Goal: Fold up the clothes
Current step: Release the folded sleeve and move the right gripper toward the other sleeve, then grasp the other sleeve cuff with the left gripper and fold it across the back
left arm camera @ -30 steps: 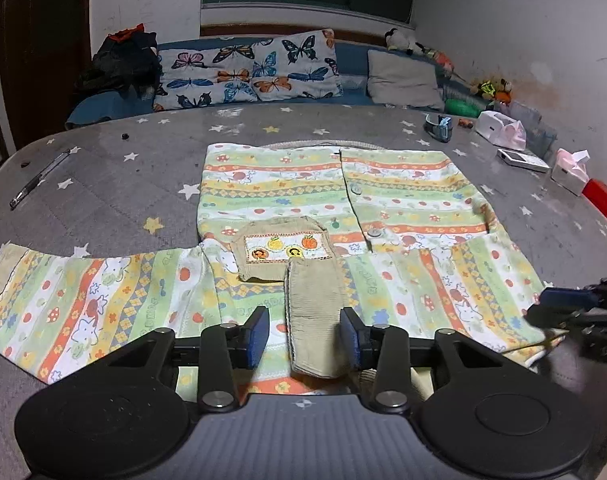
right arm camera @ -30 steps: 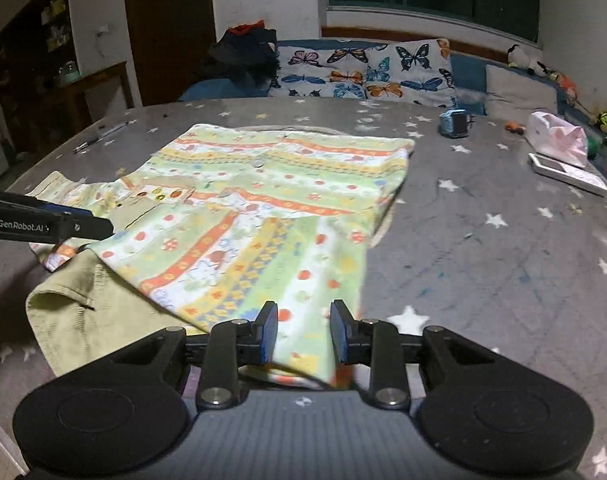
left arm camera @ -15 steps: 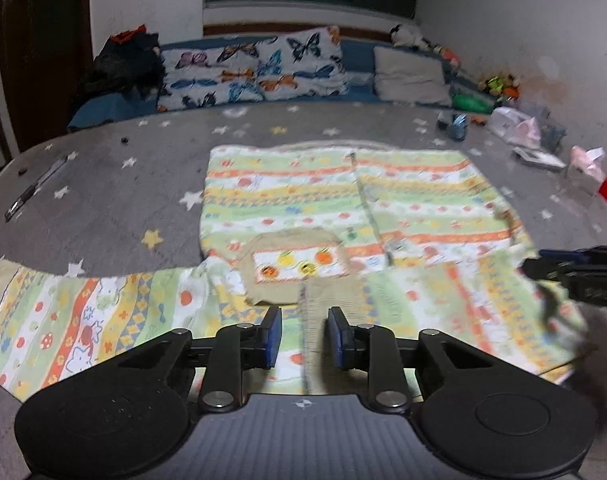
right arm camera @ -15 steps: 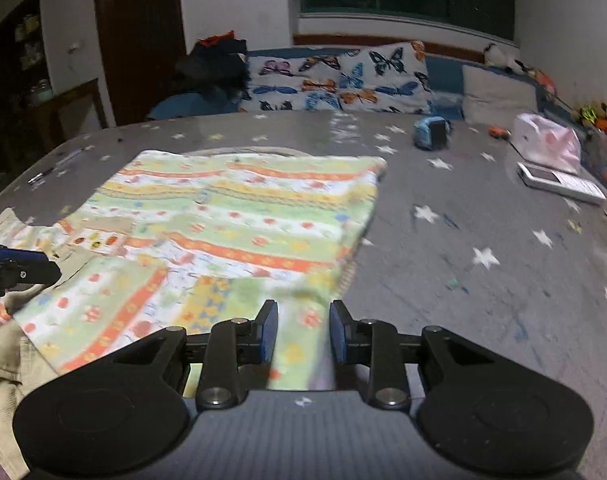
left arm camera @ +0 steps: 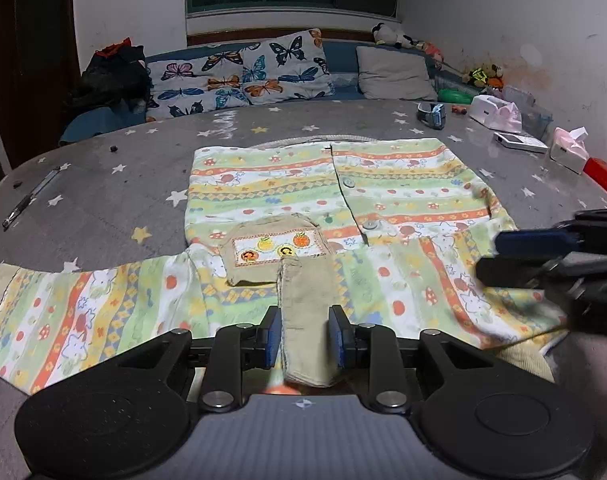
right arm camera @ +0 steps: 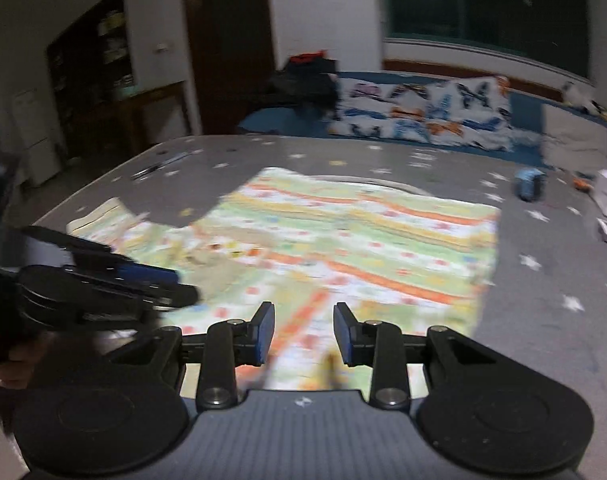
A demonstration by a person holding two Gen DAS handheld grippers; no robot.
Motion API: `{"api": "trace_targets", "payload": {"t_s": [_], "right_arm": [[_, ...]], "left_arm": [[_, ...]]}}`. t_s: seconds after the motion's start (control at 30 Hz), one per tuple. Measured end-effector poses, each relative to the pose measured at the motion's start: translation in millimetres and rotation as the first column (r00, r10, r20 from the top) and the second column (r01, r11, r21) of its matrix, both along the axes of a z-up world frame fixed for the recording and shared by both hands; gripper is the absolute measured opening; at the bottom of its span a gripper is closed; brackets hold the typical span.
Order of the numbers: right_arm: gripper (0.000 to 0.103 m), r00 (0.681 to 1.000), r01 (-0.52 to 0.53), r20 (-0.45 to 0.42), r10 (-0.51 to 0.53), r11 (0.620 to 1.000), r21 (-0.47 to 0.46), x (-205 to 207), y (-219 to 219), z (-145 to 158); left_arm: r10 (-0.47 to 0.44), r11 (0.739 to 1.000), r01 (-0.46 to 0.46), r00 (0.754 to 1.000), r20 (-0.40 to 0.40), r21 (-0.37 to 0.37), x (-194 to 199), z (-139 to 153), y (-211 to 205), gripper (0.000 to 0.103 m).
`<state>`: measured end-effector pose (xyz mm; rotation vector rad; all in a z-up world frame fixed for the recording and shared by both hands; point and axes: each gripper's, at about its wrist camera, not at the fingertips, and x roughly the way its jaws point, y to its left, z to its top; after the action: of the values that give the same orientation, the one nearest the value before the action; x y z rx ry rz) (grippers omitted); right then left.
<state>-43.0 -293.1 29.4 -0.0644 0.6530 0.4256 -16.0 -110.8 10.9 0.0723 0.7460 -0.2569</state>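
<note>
Straddling the tan corduroy cuff (left arm camera: 305, 328) with left gripper (left arm camera: 304, 337) fingers apart, long axis dead ahead, patterned shirt (left arm camera: 343, 200) flat on the starry tablecloth (left arm camera: 115, 200), right gripper (right arm camera: 304, 334) also spread, hovering over the hem.

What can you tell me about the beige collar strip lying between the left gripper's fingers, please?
The beige collar strip looks like ribbed corduroy. It is a narrow band with a stitched edge, lying flat on the patterned shirt and running away from the camera toward the fruit-patch pocket. It sits between the open left gripper fingers; contact is unclear.
</note>
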Motion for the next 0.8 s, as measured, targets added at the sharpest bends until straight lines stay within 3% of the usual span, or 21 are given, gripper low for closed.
{"api": "trace_targets", "payload": {"t_s": [0.13, 0.3, 0.43, 0.6, 0.73, 0.8], "right_arm": [[0.032, 0.999, -0.044, -0.021, 0.044, 0.999, -0.018, 2.0, 20.7, -9.8], [0.032, 0.995, -0.088, -0.054, 0.084, 0.994, -0.072, 3.9, 42.3, -22.8], [0.032, 0.996, -0.088, -0.024, 0.087, 0.993, -0.075, -2.9, 42.4, -13.3], [0.032, 0.993, -0.119, -0.017, 0.118, 0.988, -0.098, -17.5, 38.2, -0.3], [0.032, 0.993, -0.117, -0.007, 0.117, 0.986, -0.116, -25.0, 37.1, -1.1], [0.032, 0.995, -0.099, -0.012, 0.098, 0.990, -0.100, -24.6, 34.0, -2.4]], "left_arm": [[0.036, 0.999, -0.036, 0.999, 0.010, -0.018, -7.5, 8.6, 17.0, 0.032], [0.167, 0.986, -0.166, 0.986, 0.014, -0.026, -12.6, 15.2, 59.7, 0.033], [0.293, 0.955, -0.293, 0.956, -0.010, -0.038, -14.2, 16.6, 98.8, 0.037], [0.336, 0.942, -0.336, 0.942, 0.008, -0.024, -25.7, 16.7, 121.7, 0.041], [0.463, 0.885, -0.463, 0.886, -0.024, -0.038, -22.9, 7.8, 145.0, 0.041], [0.528, 0.848, -0.529, 0.849, -0.021, -0.034, -23.1, 4.7, 156.2, 0.047]]}}
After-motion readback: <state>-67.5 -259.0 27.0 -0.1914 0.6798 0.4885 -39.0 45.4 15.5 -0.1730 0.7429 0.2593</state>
